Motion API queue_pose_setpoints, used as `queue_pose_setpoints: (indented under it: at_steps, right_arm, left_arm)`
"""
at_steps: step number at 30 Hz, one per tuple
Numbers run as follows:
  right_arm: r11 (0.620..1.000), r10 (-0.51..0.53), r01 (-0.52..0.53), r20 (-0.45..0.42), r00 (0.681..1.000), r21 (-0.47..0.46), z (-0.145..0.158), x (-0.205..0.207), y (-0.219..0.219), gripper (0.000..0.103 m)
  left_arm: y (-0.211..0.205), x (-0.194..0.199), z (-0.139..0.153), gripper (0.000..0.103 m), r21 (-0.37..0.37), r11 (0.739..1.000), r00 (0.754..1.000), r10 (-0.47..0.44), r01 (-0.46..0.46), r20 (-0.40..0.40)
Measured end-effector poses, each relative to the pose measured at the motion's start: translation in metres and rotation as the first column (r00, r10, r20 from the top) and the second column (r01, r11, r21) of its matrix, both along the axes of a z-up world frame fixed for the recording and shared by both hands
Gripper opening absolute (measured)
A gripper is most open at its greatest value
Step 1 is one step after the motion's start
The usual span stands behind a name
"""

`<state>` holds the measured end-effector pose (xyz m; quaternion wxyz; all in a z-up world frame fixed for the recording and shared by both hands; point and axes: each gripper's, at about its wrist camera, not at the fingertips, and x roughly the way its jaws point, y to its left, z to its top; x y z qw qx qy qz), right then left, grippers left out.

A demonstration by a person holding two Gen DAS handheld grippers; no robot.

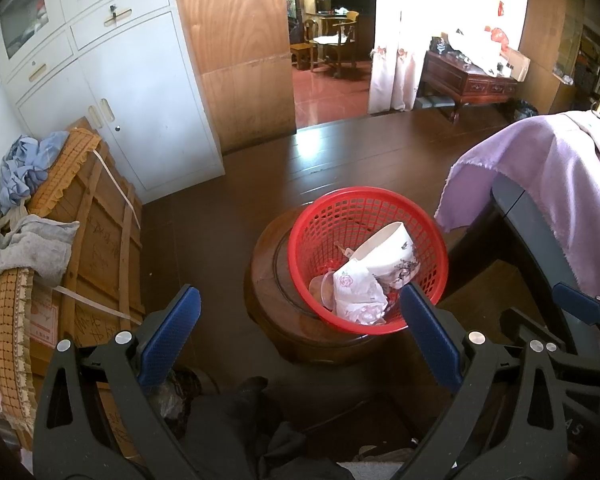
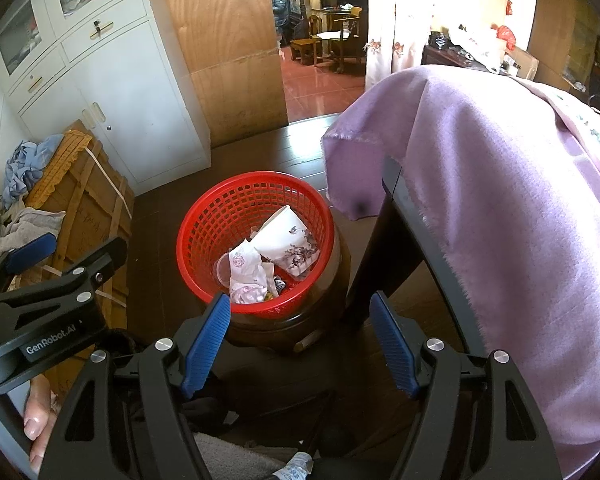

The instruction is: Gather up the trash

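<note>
Both grippers, left gripper [image 1: 300,320] and right gripper [image 2: 300,336], hover spread-fingered before the red basket [image 2: 220,208].

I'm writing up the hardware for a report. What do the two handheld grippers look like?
Both match: the left gripper and right gripper have black angular frames with silver round bolts and blue ribbed finger pads. The left gripper's body reads "GenRobot.AI" in white. No cables or sleeves show.
</note>
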<state>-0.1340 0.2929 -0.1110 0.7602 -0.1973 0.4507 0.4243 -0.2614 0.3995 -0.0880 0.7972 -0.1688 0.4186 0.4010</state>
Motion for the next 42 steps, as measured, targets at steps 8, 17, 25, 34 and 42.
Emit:
queue_pose_setpoints:
  at_steps: [8,17,25,34,42]
  right_arm:
    - [1.000,-0.001,0.001,0.000,1.000,0.001,0.0002,-0.0003,0.0002,0.071]
    - [1.000,0.002,-0.002,-0.007,1.000,-0.001,-0.0007,-0.0008,0.0008,0.071]
    - [1.000,0.003,-0.003,-0.008,1.000,-0.001,-0.0014,-0.0011,0.0009,0.071]
    - [1.000,0.002,-0.002,-0.009,1.000,-0.001,-0.0018,-0.0008,0.0006,0.071]
    - [1.000,0.002,-0.002,-0.012,1.000,-0.001,-0.0018,-0.0006,0.0006,0.071]
  left_arm:
    - [0.0008,-0.0003,0.0007,0.096,-0.001,1.000,1.000,-0.002,0.002,0.000]
    - [0.0010,-0.0004,0.0008,0.096,-0.002,1.000,1.000,-0.001,0.001,0.001]
    - [0.0024,-0.0006,0.0011,0.096,-0.003,1.000,1.000,-0.002,0.002,0.000]
    - [0.0009,0.0004,-0.0012,0.096,-0.005,1.000,1.000,-0.003,0.003,-0.002]
    - [0.0010,0.0004,-0.0012,0.096,-0.005,1.000,1.000,-0.004,0.004,-0.002]
